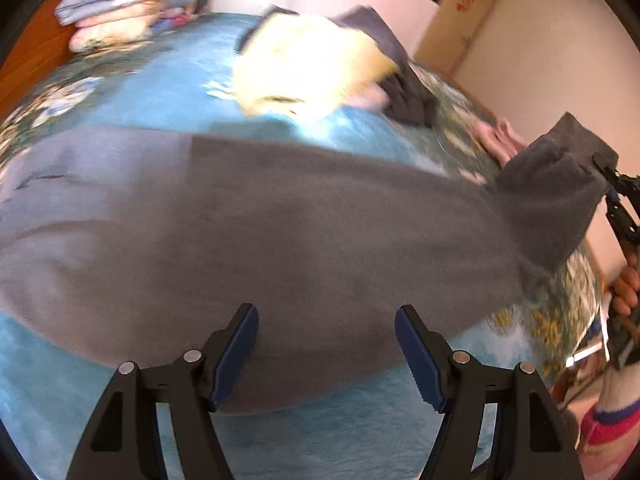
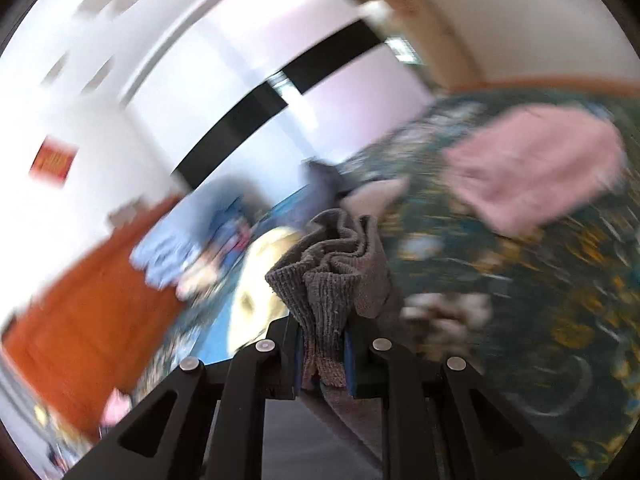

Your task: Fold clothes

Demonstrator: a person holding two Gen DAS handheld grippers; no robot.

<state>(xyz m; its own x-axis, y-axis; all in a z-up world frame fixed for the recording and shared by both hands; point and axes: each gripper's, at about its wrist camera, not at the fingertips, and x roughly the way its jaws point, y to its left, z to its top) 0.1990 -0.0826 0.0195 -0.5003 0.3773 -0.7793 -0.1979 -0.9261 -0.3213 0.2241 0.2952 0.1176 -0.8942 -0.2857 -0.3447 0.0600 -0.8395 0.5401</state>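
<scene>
Left wrist: left gripper [image 1: 326, 354] fingers spread, empty, above grey garment [image 1: 260, 248] lying across bed [image 1: 60, 392].
Right wrist: right gripper [image 2: 323, 356] fingers clamped on bunched garment end, lifted. Likely mid-fold; next, carry end across.

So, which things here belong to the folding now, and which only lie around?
In the job:
- grey garment
- right gripper, shut on its bunched end
- left gripper, jaws open above it

Lying about:
- yellow cloth
- pink cloth
- folded pile
- bedspread
</scene>
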